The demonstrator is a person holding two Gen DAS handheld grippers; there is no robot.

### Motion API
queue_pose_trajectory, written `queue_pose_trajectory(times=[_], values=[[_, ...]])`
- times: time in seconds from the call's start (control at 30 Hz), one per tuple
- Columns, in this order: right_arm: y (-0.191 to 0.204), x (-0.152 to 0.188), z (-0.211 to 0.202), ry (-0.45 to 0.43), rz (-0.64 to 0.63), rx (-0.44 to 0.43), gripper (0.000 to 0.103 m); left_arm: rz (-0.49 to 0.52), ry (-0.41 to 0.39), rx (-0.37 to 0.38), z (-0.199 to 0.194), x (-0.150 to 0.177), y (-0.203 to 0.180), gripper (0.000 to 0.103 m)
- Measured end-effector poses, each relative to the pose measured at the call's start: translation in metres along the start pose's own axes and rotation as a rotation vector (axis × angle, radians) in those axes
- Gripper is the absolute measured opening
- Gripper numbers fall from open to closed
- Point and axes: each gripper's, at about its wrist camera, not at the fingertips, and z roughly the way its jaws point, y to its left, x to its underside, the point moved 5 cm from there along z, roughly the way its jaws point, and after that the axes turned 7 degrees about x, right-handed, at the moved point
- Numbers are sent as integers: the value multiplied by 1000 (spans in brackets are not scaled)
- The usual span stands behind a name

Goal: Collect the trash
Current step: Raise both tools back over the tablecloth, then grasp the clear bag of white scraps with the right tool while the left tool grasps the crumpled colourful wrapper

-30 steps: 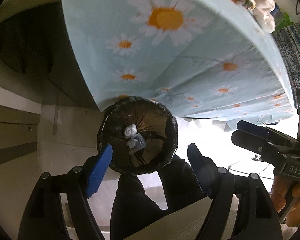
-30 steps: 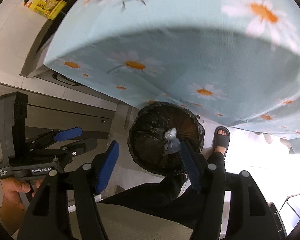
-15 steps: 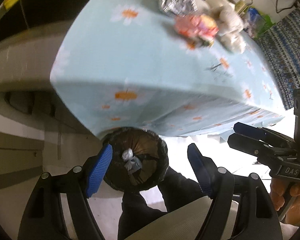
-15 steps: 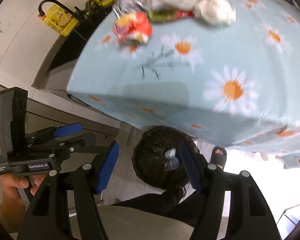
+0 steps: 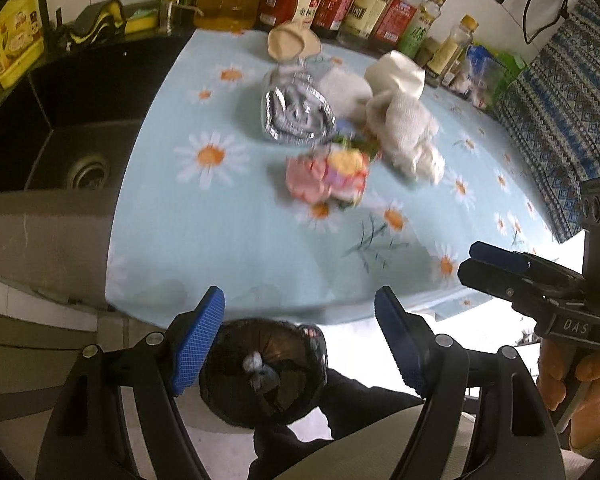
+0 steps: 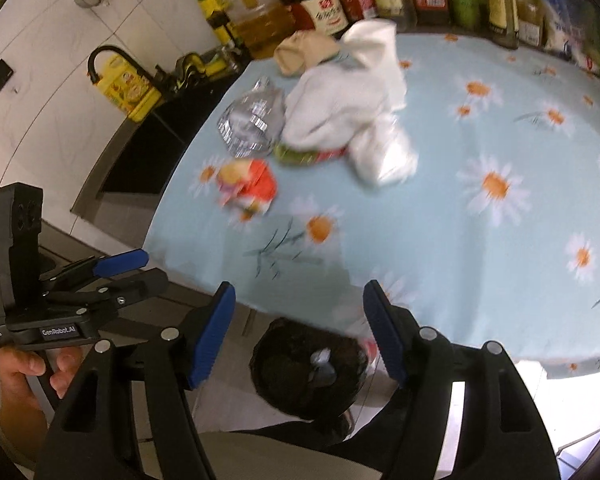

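Pale floor tiles fill the bottom of both views, where a bin (image 5: 262,372) lined with a black bag stands just below the table edge, partly tucked under the cloth overhang. One small crumpled clear wrapper (image 6: 320,362) lies inside it; the rest of its contents are too dark to make out. The left gripper (image 5: 300,344) has its two blue pads spread with nothing between them, the bin showing through the gap. The right gripper (image 6: 298,338) is spread and empty too; its jaws have just been opening a little. A dark trouser leg (image 5: 340,412) and a beige garment cut across the lower edge.

Beyond, on the table (image 5: 220,240) with its daisy cloth, the trash sits in one loose cluster, blurred by motion: one red and yellow snack packet (image 5: 328,176), one crushed foil tray (image 5: 296,114), white cloth or paper bundles (image 6: 352,108) whose count cannot be told, and a green and red wrapper (image 6: 308,156) mostly hidden under them. A tan crumpled piece (image 5: 292,42) lies farther back. A dark sink (image 5: 72,132) adjoins the table. Bottles (image 5: 380,8) line the wall, tops cut off.
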Motion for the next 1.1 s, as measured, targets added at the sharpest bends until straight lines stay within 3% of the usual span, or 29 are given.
queue_pose_trajectory(times=[0.53,1.1], values=[[-60,-61,17,-4,-21,18,69,-16,7,-54,39,-48,-21,75],[-65,-93,56,49,-81,-59,69,-65,35,-99,73,-77,-21,75]])
